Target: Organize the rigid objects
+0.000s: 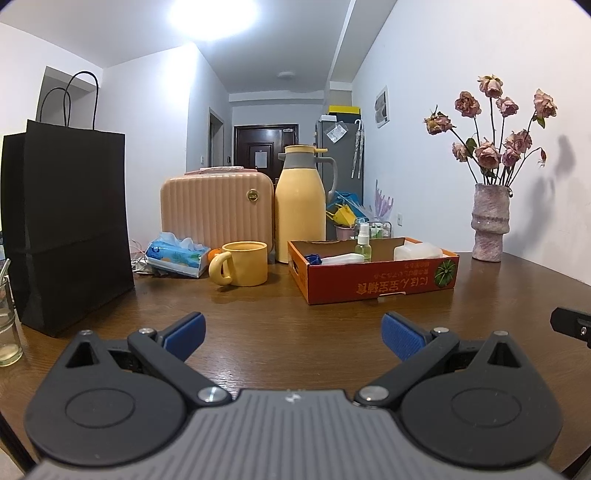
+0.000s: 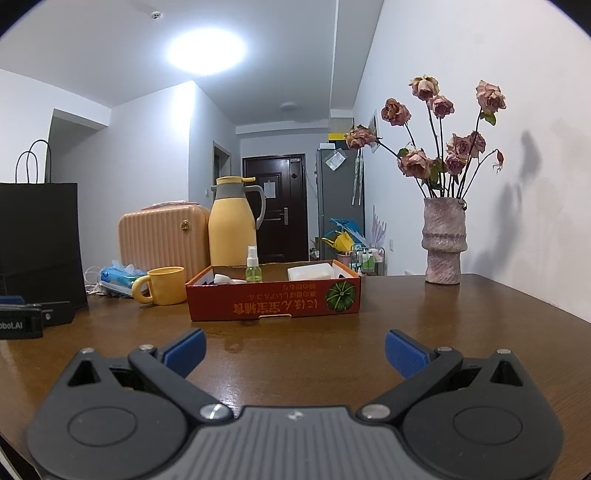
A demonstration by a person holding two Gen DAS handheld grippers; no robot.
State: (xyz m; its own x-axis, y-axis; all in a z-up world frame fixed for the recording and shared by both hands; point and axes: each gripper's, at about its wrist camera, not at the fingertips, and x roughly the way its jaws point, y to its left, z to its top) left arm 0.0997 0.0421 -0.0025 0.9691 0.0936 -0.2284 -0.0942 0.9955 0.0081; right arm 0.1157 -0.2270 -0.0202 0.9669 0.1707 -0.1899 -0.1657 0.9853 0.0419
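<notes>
— Where's the free room?
— Bare worktop (image 2: 295, 350) across the lower middle, up to the red box (image 2: 273, 301).
— Obstacles?
— Black bag (image 1: 66, 229) left, mug (image 1: 243, 264) centre, vase (image 2: 443, 242) right; behind them, probably tight.

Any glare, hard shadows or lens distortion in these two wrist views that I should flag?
Left wrist view: the ceiling light blows out to white, walls bow with fisheye curvature, and the table shows soft reflections. Right wrist view: the same blown-out ceiling light, the dried roses cast dark shadows on the right wall, corners vignette black; the box stays sharp.
</notes>
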